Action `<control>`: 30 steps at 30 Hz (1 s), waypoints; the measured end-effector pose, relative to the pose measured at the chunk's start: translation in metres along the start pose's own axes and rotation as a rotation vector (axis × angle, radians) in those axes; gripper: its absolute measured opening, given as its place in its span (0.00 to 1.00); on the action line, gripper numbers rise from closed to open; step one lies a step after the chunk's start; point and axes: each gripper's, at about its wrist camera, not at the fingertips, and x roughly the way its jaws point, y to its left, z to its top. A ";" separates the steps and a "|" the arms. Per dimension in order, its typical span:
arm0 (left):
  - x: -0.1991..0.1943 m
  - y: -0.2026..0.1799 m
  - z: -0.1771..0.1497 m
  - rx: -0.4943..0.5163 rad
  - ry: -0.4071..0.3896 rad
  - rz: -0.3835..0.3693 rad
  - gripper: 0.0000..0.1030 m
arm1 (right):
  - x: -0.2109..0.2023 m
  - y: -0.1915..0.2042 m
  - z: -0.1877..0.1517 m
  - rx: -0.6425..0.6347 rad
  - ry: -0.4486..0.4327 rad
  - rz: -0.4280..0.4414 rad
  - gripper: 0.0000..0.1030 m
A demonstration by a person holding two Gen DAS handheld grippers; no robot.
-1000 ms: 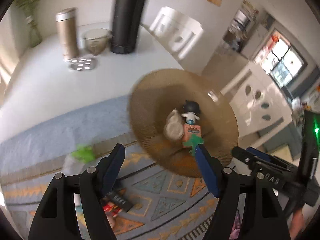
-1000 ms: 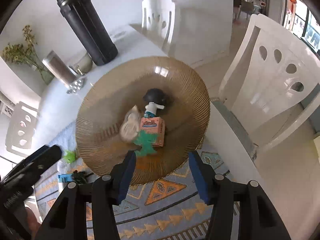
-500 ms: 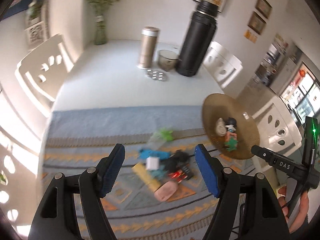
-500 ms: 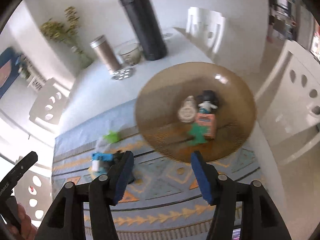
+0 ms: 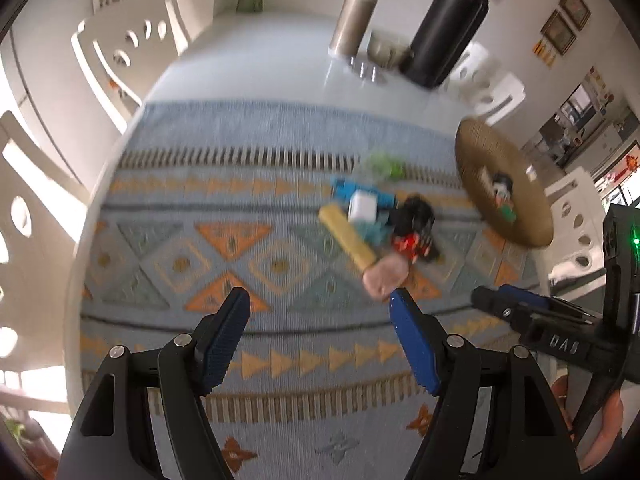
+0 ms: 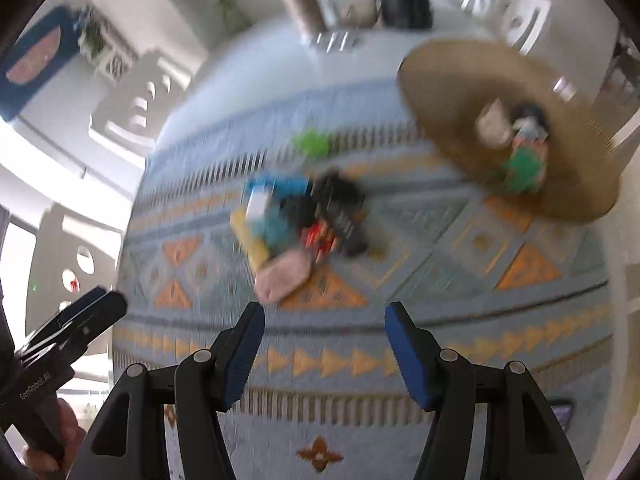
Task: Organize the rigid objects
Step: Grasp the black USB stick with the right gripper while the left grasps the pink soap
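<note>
Several blurred toys (image 5: pixel 376 224) heaped near the plate (image 5: pixel 476 152) — perhaps touching.

Bare patterned cloth (image 5: pixel 224 264) lies open ahead of both spread claws, a free way up to the heap of small things (image 5: pixel 376 228) on the worktop. Right of the heap the brown plate (image 6: pixel 460 80) blocks passage, and a black flask (image 5: pixel 448 28) and steel cup (image 5: pixel 352 20) stand at the far edge.
</note>
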 end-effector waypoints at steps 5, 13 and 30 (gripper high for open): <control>0.021 -0.002 -0.019 0.008 0.072 0.004 0.69 | 0.033 0.003 -0.019 -0.003 0.118 0.017 0.59; 0.034 -0.008 -0.027 0.034 0.120 0.008 0.69 | 0.042 -0.009 -0.022 0.018 0.140 0.001 0.59; 0.088 -0.038 0.011 0.092 0.153 -0.020 0.68 | 0.047 -0.031 -0.009 0.059 0.110 -0.042 0.59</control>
